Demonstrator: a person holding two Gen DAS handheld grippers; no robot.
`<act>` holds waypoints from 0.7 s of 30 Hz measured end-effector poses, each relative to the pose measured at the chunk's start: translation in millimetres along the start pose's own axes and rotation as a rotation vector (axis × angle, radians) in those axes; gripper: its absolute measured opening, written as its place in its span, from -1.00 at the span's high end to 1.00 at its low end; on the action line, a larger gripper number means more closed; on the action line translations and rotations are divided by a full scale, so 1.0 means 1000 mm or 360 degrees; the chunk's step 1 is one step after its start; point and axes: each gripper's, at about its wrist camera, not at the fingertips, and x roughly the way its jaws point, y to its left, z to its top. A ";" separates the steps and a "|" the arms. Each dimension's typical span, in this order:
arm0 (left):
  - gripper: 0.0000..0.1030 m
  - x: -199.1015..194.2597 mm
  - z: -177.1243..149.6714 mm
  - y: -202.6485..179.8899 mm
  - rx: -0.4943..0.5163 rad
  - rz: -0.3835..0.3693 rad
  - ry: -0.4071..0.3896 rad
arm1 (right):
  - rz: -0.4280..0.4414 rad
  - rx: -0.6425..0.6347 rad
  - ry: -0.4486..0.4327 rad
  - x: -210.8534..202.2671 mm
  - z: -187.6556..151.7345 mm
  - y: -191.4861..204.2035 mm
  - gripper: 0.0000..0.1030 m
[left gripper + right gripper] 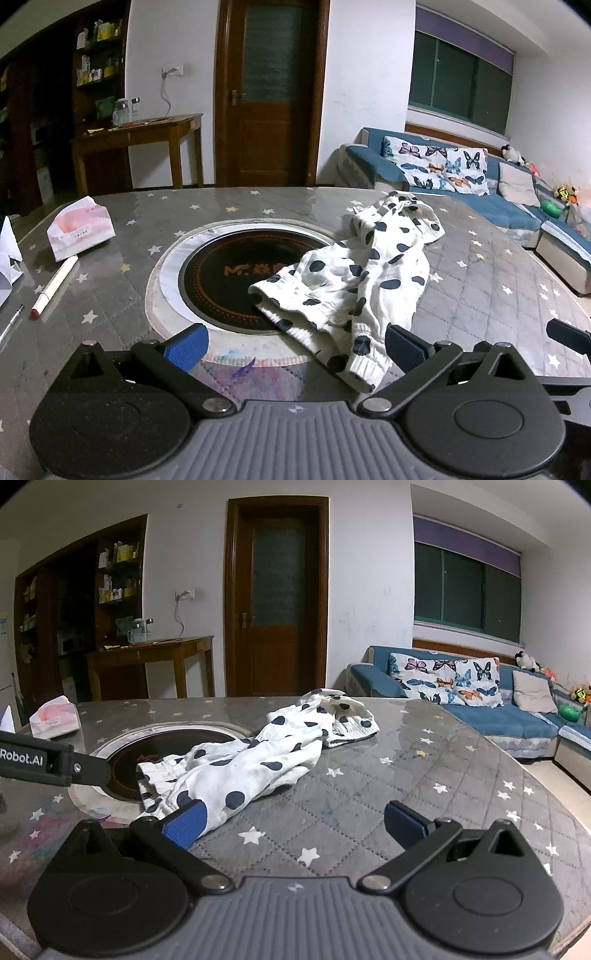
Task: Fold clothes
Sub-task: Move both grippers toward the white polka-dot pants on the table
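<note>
A white garment with dark blue spots (354, 280) lies crumpled on the grey star-patterned table (480, 295), partly over the round black cooktop (229, 280). My left gripper (295, 347) is open, low over the table, its blue pads on either side of the garment's near ribbed cuff (364, 369). My right gripper (293, 823) is open, just right of the garment (251, 764); its left pad (184, 825) is at the cloth's near edge. The left gripper's body (51, 760) shows at the left of the right wrist view.
A tissue pack (79, 230), a white marker (53, 286), a pen (11, 321) and folded paper (7, 254) lie on the table's left side. A blue sofa (480, 184) stands to the right, a wooden side table (140, 140) and a door (271, 92) behind.
</note>
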 end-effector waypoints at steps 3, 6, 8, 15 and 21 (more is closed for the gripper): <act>-1.00 0.002 0.000 -0.001 0.0026 0.0014 0.0014 | 0.0001 -0.0010 0.0006 0.000 0.001 0.001 -1.00; -1.00 0.003 -0.002 -0.002 0.0030 0.0009 0.0030 | -0.0005 -0.0031 0.0020 0.000 0.001 0.007 -1.00; -1.00 0.003 -0.006 -0.003 0.0037 -0.0003 0.0035 | -0.0004 -0.0035 0.0025 -0.002 -0.001 0.007 -1.00; -1.00 -0.002 -0.011 -0.008 0.0058 -0.0014 0.0049 | -0.0004 -0.0063 0.0063 -0.006 -0.003 0.007 -1.00; -1.00 -0.002 -0.012 -0.013 0.0080 -0.0008 0.0058 | -0.0002 -0.0074 0.0082 -0.007 -0.003 0.008 -1.00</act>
